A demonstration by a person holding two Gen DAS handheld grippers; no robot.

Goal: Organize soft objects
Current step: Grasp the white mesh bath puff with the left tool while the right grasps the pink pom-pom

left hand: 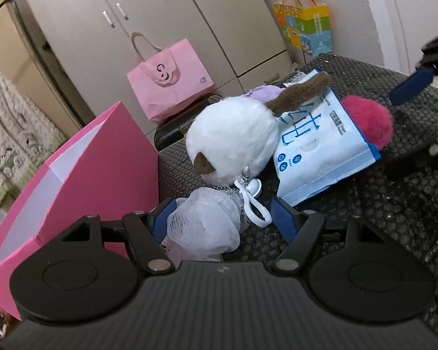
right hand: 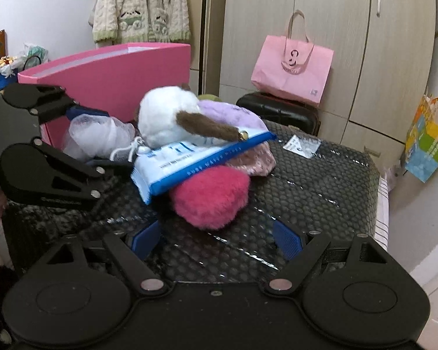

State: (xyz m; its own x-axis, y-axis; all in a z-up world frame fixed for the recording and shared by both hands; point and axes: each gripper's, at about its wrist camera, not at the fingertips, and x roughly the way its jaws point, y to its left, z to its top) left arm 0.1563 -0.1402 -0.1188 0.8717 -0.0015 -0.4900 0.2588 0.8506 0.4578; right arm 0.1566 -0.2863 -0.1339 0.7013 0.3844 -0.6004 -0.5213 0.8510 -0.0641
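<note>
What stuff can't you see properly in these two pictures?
- Inside of the pink box: both views show only its walls.
- Lilac plush: left wrist view, mostly behind the white plush toy.
- Pink knitted thing: right wrist view, under the wipes pack.
- Right claw: left wrist view, only one finger shows, rest cut off.

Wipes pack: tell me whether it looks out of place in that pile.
Yes. The wipes pack lies tilted, propped on the red pompom, with the white plush ball resting on its upper end. It's a flat plastic packet among fluffy things.
</note>
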